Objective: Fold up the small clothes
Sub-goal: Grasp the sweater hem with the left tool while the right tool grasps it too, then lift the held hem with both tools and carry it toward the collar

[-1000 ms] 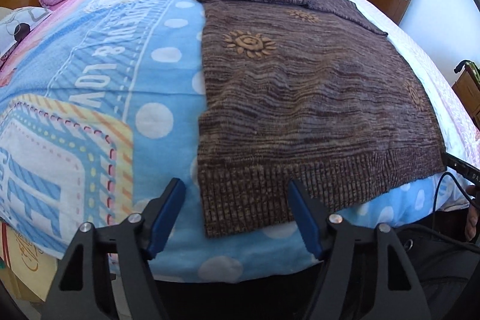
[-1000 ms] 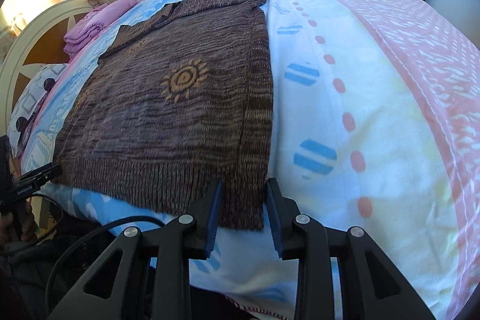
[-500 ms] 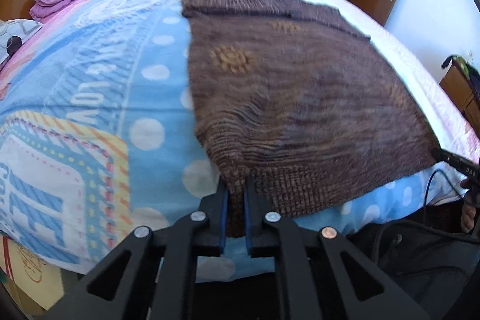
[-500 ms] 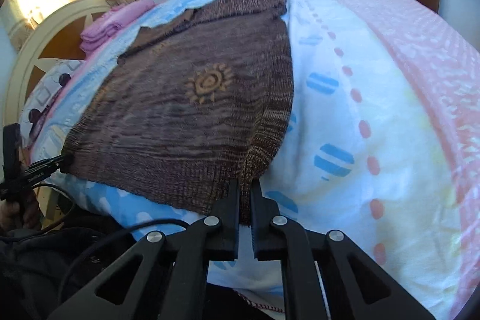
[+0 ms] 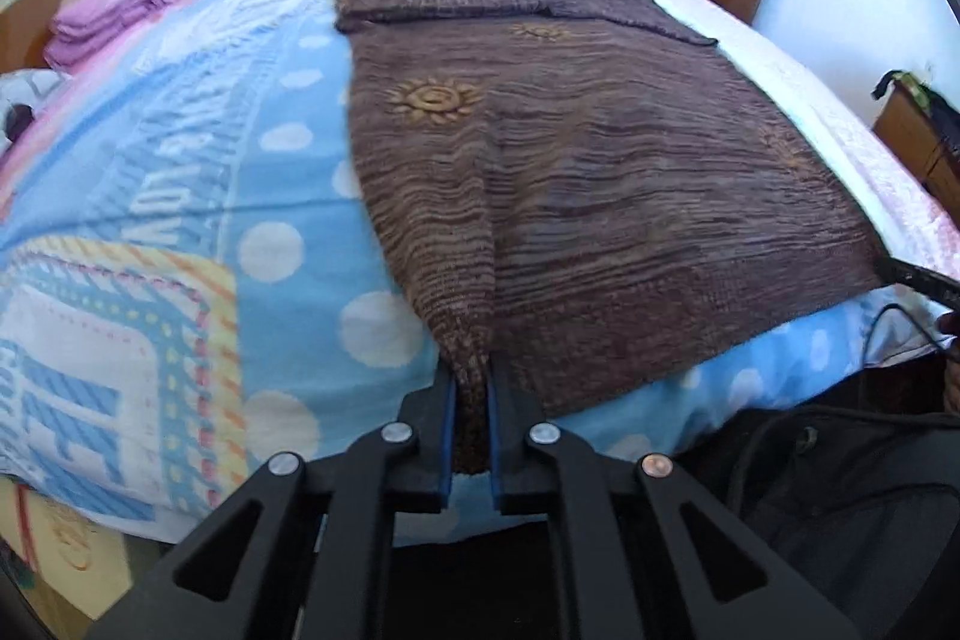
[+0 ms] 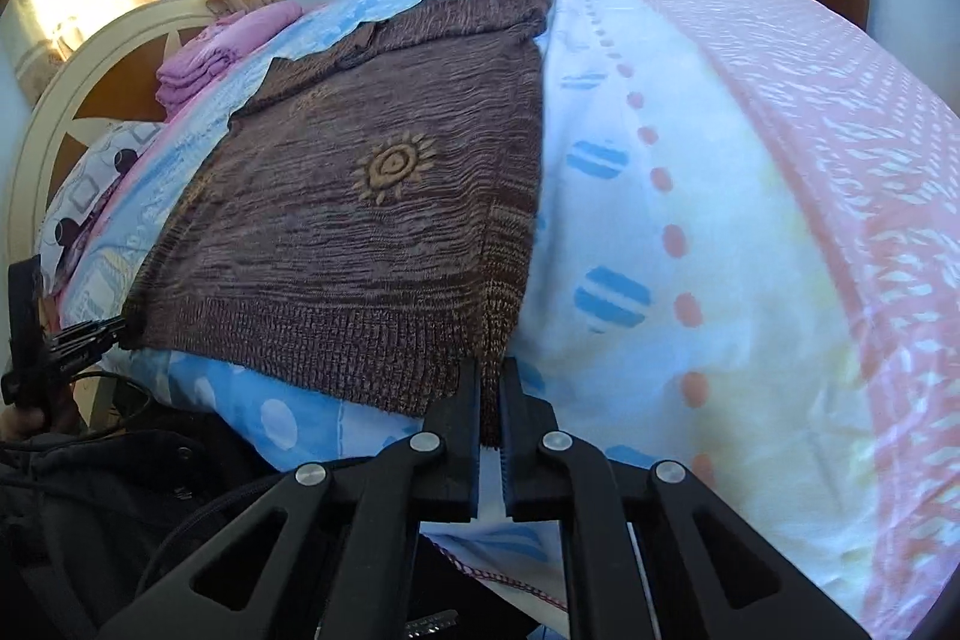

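brown sweater (image 5: 600,172) lay flat on the bed (image 5: 180,196), hem at the near edge. left gripper (image 5: 469,388) pinched the near-left hem corner; right gripper (image 6: 491,388) pinched the near-right corner. risk: loose ribbed knit could slip from one pinch on lifting, skewing the fold.

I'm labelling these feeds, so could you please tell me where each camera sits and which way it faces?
Left wrist: on the left gripper, facing up the bed along the brown sweater; its own fingers pinch the hem's left corner.
Right wrist: on the right gripper, facing the headboard; its fingers pinch the right corner.
Shared: sweater, bed, folded pink pile.
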Available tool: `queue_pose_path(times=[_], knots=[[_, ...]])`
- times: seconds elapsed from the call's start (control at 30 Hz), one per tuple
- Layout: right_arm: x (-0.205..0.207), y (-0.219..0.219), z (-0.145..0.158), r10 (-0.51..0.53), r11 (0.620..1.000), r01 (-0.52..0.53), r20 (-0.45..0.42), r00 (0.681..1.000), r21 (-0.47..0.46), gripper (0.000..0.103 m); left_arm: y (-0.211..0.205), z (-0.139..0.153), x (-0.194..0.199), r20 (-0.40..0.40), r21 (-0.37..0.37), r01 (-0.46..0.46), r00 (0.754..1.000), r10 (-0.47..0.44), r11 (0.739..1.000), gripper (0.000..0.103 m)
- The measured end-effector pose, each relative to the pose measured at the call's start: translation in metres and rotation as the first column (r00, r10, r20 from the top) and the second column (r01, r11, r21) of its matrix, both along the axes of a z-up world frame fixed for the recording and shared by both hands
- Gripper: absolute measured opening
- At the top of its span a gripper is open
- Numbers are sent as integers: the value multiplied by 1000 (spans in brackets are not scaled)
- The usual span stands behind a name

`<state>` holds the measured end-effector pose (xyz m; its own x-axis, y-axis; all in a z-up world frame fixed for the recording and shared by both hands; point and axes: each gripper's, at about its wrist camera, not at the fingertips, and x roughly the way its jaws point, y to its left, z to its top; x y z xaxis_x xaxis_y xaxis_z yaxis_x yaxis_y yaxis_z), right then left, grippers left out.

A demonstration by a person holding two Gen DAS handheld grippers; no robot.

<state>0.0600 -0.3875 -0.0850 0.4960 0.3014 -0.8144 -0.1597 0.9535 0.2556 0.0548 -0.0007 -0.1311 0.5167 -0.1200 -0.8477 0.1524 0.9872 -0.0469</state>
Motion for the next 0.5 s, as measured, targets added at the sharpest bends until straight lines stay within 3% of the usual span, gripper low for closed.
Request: queue_pose_path(times=[0.13, 0.2, 0.27, 0.37, 0.4, 0.43, 0.47, 0.5], knots=[[2, 4, -10, 14, 1000, -14, -23, 1000, 4, 4, 16, 0, 7, -24, -32, -67, 997, 67, 997, 22], [2, 4, -10, 12, 1000, -12, -19, 1000, 7, 4, 19, 8, 4, 6, -8, -99, 995, 99, 995, 52], [4, 0, -11, 0, 999, 1, -30, 1000, 34, 5, 26, 16, 2, 40, -26, -121, 992, 122, 992, 68], [4, -2, -13, -5, 999, 6, -37, 999, 49, 5, 38, 16, 5, 33, -83, -148, 988, 151, 986, 68], [4, -1, -13, -3, 999, 4, -35, 999, 44, 5, 41, 13, 6, 20, -107, -154, 987, 157, 982, 63], [4, -1, -13, -2, 999, 3, -33, 999, 42, 5, 43, 8, 8, -3, -139, -152, 988, 153, 978, 57], [4, -1, -13, -2, 999, 4, -33, 999, 43, 5, 44, 2, 12, -39, -167, -150, 989, 145, 974, 36], [4, -1, -14, -3, 999, 5, -34, 999, 46, 5, 43, -3, 12, -67, -185, -149, 988, 138, 971, 29]])
